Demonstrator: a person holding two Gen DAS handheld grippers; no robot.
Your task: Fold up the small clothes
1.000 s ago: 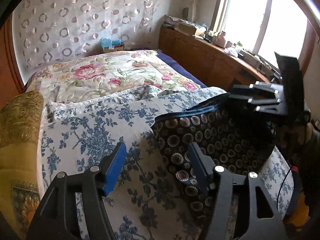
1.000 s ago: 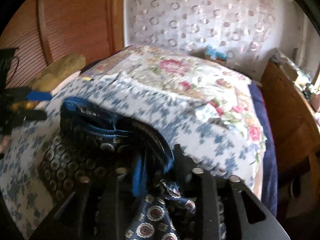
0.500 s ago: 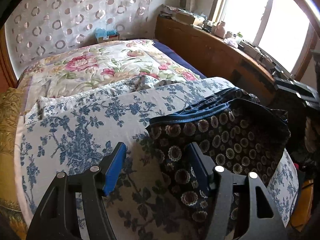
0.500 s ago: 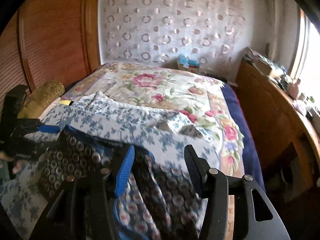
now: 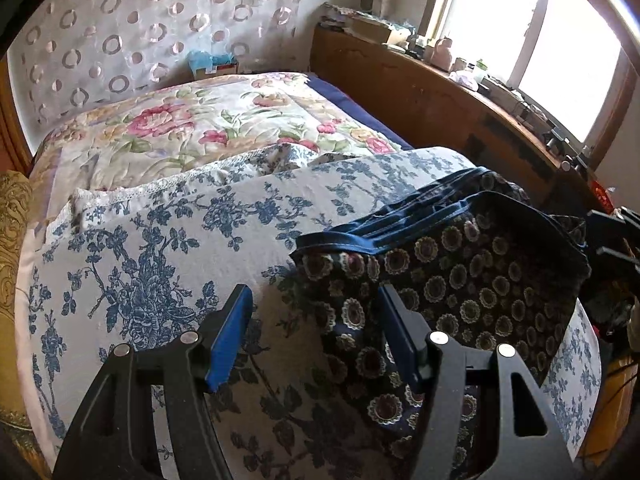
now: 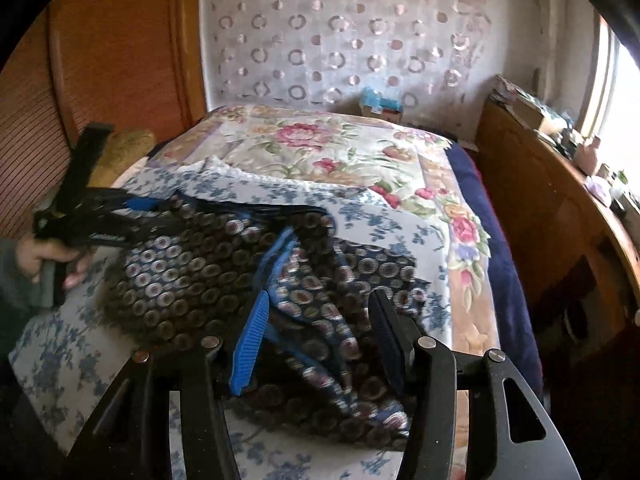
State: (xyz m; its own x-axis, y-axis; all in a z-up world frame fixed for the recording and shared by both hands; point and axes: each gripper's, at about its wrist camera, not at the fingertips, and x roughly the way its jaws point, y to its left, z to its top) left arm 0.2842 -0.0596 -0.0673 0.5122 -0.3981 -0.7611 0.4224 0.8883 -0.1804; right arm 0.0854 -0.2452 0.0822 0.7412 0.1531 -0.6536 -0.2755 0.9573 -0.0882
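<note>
Left claw (image 5: 314, 330) is nearest in its own view: blue pads spread, nothing pinched. Its right finger (image 5: 396, 332) sits over the near edge of the dark floral-print garment (image 5: 460, 280); whether it touches the cloth can't be told. Left finger hangs over the blue-and-white floral cover (image 5: 160, 248).

Right claw (image 6: 316, 338) is also spread, w/ nothing gripped. Its jaws have just been opening, and the garment (image 6: 200, 276) lies under and btwn the fingers, loose, not pressed by the pads. Part of the cloth here is motion-blurred, so folds near the right finger are hard to read.

The garment lies on the blue-and-white cover at the near end of the bed, partly folded over, blue-trimmed waistband (image 5: 400, 224) toward the far side. In the right wrist view a blue-edged flap (image 6: 280, 252) crosses its middle.

At the right wrist view's left edge a hand (image 6: 44, 256) holds the left claw's handle; sleeve cut off by the frame. In the left wrist view, the right claw's body (image 5: 616, 236) is cut off at the right edge.

Farther back: pink-rose quilt (image 5: 208, 120), then a small box w/ light-blue stuff (image 6: 380, 104) by the circle-pattern curtain (image 6: 340, 32); contents unclear. Wooden counter (image 5: 460, 96) under the window (image 5: 560, 48) carries small clutter, too small to name.
</note>
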